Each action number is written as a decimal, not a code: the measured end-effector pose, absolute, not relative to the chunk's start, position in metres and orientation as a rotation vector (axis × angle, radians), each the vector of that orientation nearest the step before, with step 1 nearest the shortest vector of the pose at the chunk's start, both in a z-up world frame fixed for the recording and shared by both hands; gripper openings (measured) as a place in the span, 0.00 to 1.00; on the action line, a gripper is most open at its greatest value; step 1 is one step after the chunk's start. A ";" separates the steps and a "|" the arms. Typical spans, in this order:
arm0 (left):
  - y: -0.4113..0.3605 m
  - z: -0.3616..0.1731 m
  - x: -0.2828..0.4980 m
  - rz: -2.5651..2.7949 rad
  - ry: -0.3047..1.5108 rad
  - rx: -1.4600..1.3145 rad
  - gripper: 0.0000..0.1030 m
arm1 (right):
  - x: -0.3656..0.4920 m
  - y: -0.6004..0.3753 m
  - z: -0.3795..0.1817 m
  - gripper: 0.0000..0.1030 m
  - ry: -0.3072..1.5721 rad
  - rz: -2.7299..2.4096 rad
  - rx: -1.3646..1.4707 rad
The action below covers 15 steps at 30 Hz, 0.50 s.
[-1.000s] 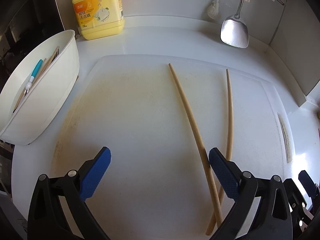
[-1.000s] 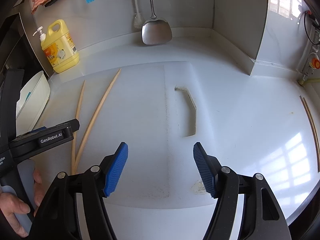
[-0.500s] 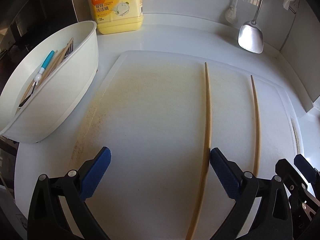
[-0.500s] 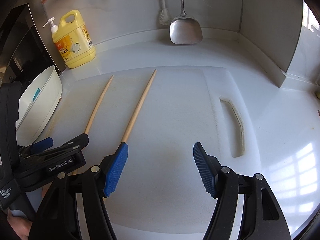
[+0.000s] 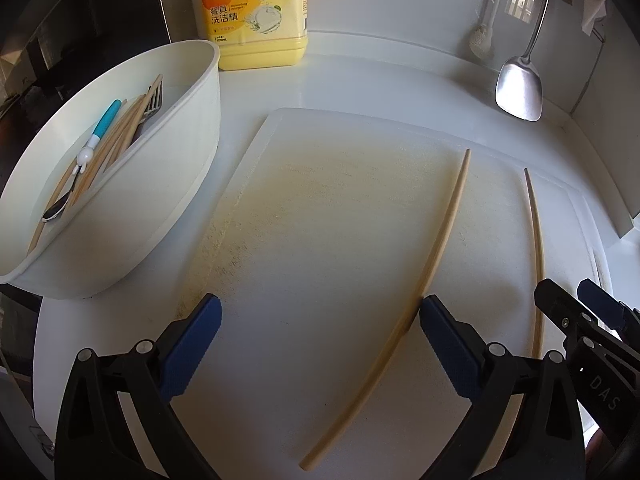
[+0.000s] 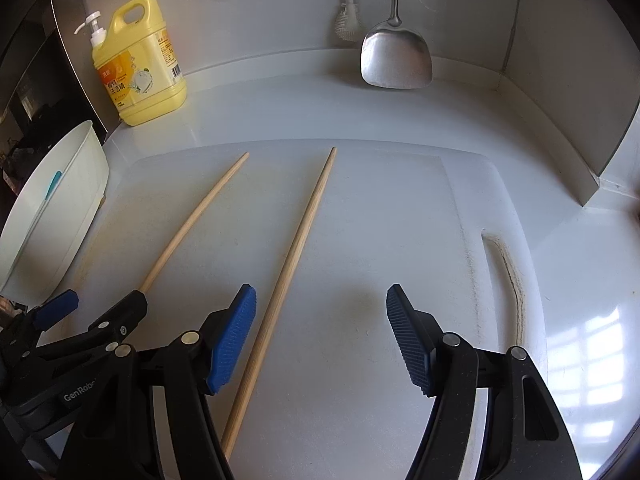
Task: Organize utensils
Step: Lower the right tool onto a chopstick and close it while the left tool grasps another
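Observation:
Two long wooden chopsticks lie apart on a white cutting board (image 5: pixel 320 208). The left chopstick (image 5: pixel 438 240) passes just inside my left gripper's right finger; it also shows in the right wrist view (image 6: pixel 188 228). The right chopstick (image 5: pixel 536 248) lies between my right gripper's fingers, close to the left finger (image 6: pixel 292 264). My left gripper (image 5: pixel 316 344) is open and empty. My right gripper (image 6: pixel 322 332) is open and empty. A white oval tub (image 5: pixel 172 184) at the left holds several chopsticks, a fork and a blue-handled spoon (image 5: pixel 96 136).
A yellow dish-soap bottle (image 5: pixel 256 12) stands at the back wall behind the tub. A steel spatula (image 6: pixel 396 56) and a white brush (image 6: pixel 348 20) hang at the back. The board has a handle slot (image 6: pixel 508 280) at its right. Walls close the right corner.
Both grippers have moved left and forward. The left chopstick now sits inside the left gripper's right finger, and the right chopstick now sits between the right gripper's fingers. The chopsticks have not moved.

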<state>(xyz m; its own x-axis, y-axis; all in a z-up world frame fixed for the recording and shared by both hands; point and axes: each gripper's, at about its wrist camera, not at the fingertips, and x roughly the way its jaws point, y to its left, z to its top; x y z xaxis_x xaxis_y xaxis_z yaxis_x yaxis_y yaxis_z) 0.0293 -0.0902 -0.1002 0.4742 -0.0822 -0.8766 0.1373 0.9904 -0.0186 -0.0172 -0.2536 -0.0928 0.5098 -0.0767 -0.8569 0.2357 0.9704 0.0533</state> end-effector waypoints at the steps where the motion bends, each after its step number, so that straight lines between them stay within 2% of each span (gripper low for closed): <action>1: -0.090 -0.100 0.029 -0.134 1.068 0.057 0.95 | -0.016 -0.252 -0.094 0.63 1.032 -0.193 0.159; 15: -0.103 -0.100 0.048 -0.162 1.074 0.076 0.95 | -0.045 -0.275 -0.095 0.63 1.013 -0.233 0.124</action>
